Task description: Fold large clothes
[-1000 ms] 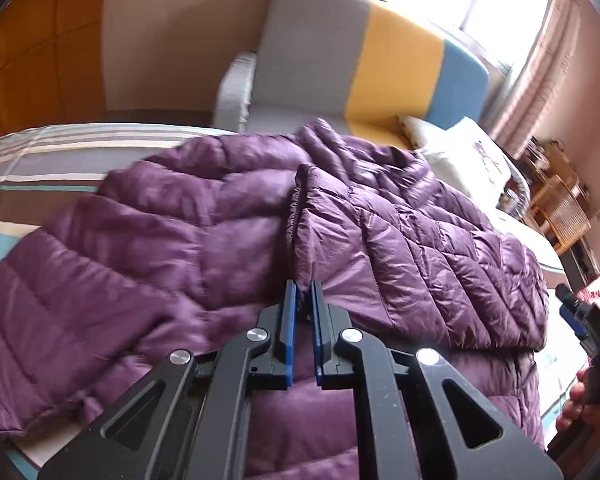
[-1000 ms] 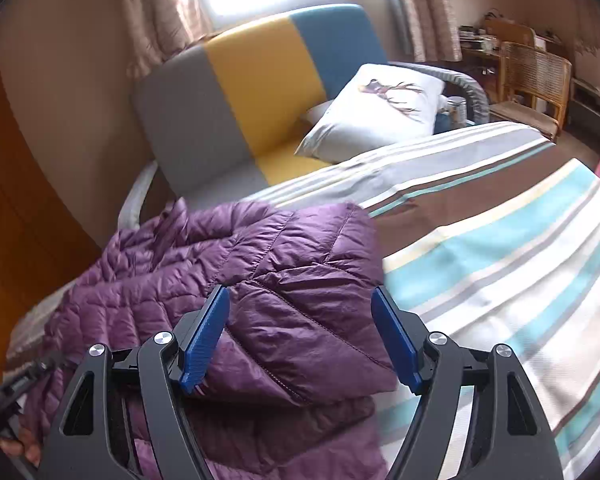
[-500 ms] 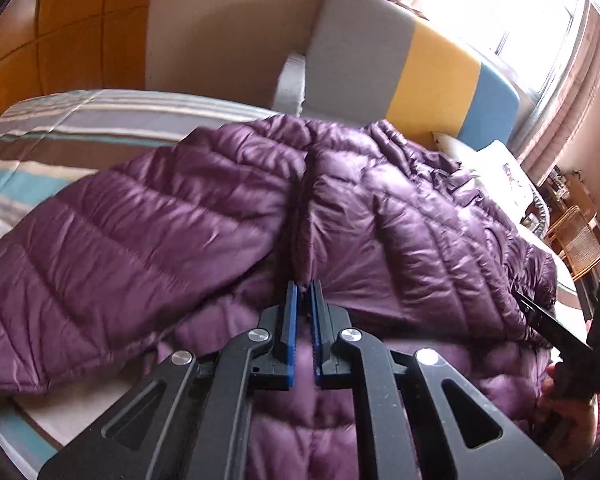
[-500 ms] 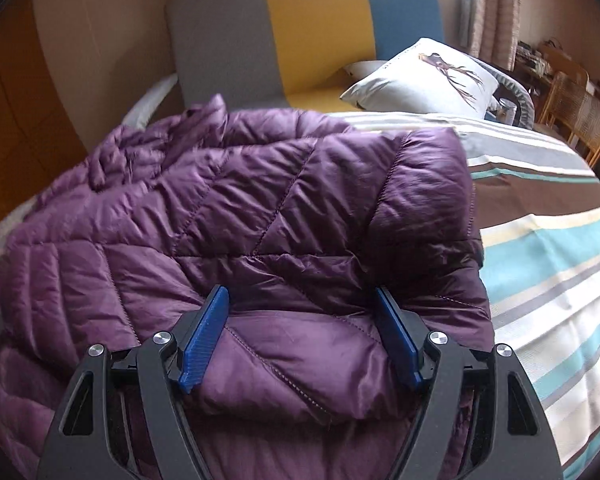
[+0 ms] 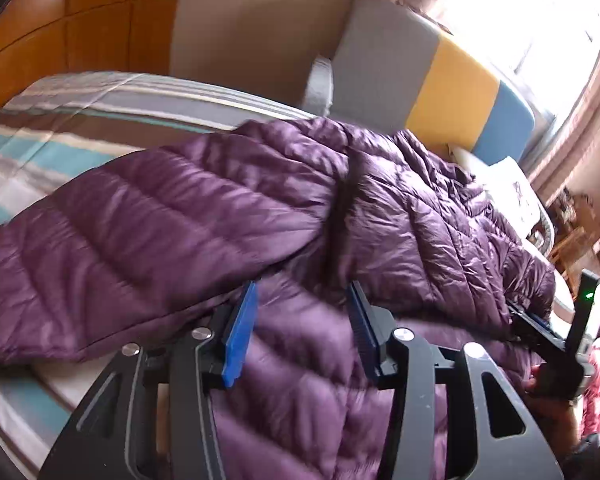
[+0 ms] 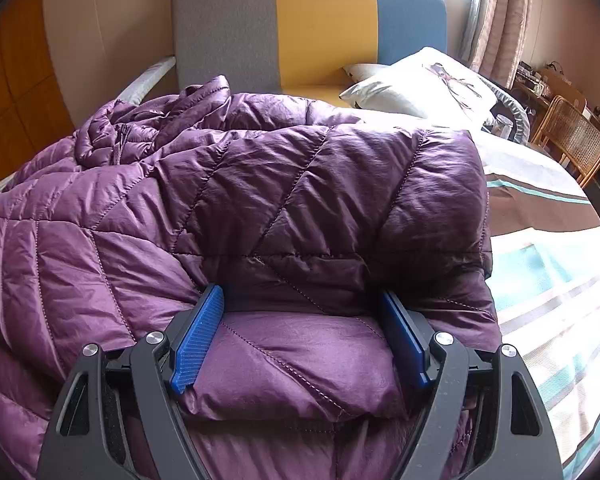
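Left claw (image 5: pixel 302 328) opening — purple jacket (image 5: pixel 180 216) beneath, sofa (image 5: pixel 420 76) beyond

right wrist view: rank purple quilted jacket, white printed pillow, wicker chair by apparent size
1. Purple quilted jacket: fills most of the frame, though it lies closest to the camera.
2. White printed pillow: clearly smaller, farther back on the sofa.
3. Wicker chair: smallest as seen, but far off at the distorted fisheye edge, so true size is unsure.
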Demonstrator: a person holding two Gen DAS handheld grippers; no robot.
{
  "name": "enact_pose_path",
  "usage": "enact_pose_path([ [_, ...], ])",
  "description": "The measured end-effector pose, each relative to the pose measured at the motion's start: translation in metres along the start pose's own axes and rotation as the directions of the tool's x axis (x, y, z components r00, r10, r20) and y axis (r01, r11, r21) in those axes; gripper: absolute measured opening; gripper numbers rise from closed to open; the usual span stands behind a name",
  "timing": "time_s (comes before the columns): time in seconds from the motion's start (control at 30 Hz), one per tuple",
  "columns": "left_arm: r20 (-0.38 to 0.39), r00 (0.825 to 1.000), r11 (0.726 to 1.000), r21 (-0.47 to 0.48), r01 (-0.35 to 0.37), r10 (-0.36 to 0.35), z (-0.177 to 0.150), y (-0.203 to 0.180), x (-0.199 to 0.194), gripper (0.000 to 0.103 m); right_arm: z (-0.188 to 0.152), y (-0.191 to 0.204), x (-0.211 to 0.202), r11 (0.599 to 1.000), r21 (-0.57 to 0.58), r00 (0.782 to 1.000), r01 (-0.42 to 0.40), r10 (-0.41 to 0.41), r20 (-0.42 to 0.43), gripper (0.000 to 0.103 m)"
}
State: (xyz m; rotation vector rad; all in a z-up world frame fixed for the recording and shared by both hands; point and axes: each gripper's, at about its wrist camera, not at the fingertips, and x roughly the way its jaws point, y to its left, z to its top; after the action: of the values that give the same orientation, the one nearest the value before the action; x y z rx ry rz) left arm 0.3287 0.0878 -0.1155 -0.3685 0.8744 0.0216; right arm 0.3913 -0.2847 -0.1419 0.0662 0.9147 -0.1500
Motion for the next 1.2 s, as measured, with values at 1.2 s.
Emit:
enact_pose_path([
  [1.2,0.029,0.970,0.751,-0.638,-0.168,0.241,-0.023,0.230,-0.060,0.041,-0.001,0.000,-0.006,1.000,-0.002,1.000,0.017,-0.017,0.007,0.079],
])
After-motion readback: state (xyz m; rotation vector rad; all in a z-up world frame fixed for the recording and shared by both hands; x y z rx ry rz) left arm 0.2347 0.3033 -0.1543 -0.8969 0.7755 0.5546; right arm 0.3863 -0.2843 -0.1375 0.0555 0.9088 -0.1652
